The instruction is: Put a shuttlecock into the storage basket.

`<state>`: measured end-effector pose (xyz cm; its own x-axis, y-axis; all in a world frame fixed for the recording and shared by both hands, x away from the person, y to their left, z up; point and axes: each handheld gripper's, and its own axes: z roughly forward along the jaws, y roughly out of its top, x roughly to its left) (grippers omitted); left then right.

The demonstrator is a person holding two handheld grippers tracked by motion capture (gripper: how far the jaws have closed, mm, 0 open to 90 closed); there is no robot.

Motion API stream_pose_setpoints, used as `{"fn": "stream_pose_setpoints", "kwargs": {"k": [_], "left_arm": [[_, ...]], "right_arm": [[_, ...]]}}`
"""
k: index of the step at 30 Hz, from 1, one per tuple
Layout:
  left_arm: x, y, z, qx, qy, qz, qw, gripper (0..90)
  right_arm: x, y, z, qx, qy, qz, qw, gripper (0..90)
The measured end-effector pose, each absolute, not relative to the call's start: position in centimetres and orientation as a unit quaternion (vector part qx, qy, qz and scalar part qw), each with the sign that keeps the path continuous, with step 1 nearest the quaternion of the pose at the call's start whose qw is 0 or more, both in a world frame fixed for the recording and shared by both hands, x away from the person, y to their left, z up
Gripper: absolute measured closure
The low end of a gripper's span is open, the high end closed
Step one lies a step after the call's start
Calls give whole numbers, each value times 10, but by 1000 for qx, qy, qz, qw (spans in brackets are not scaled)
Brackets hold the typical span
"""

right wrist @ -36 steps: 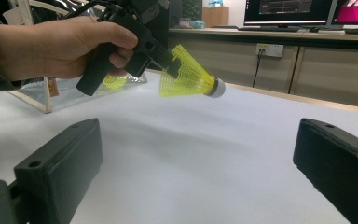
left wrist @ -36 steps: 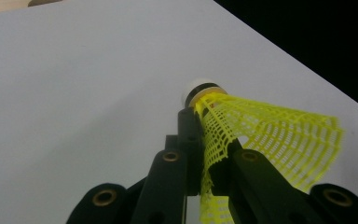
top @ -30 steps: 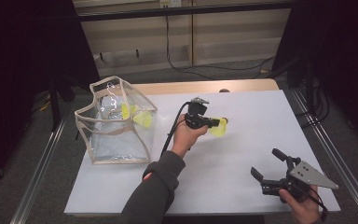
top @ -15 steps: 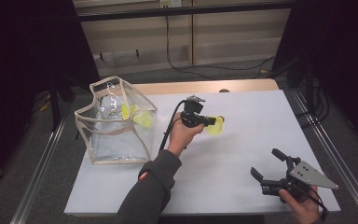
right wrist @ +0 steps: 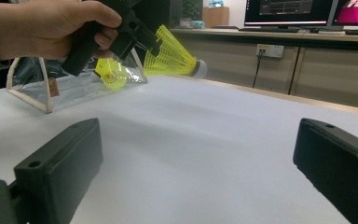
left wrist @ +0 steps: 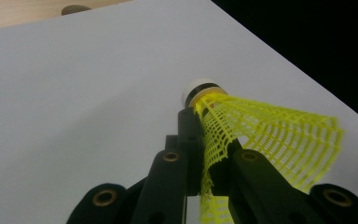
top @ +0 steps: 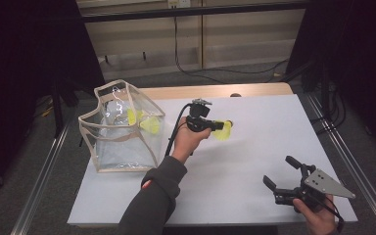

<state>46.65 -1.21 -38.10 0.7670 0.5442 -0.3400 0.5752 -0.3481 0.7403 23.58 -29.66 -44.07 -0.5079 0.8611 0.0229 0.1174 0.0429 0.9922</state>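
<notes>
Nearest me, the right gripper (top: 285, 180) rests low on the white table (top: 254, 147), its jaws spread wide with nothing between them. Ahead of it and off to its left, the left gripper (top: 214, 125) is raised above the table, pinching a yellow shuttlecock (left wrist: 261, 135) by its mesh skirt. Beyond that stands a clear bag (top: 120, 129) with more shuttlecocks (top: 149, 125) inside.

**Black grippers, dark grey sleeve**

The left gripper (top: 214, 125) is made of matte black plastic, and a black cable is attached to it. Its jaws are built from flat black links, in which round brass-coloured rivets are set. A small black block is mounted on top of it. The right gripper (top: 280, 172) is also black, with thick rectangular pads (right wrist: 60, 161); a grey three-cornered plate with small holes is fixed on it. A dark grey sleeve (top: 152, 200) with a ribbed cuff is worn on the left arm.
</notes>
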Motion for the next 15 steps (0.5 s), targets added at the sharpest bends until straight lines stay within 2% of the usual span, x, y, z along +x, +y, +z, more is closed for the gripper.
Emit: {"fn": "stream_pose_setpoints", "kwargs": {"k": [15], "left_arm": [[468,1,-372,816,354,-11,458,870]], "right_arm": [[236,-296,-441,377,649,578,321,14]]}}
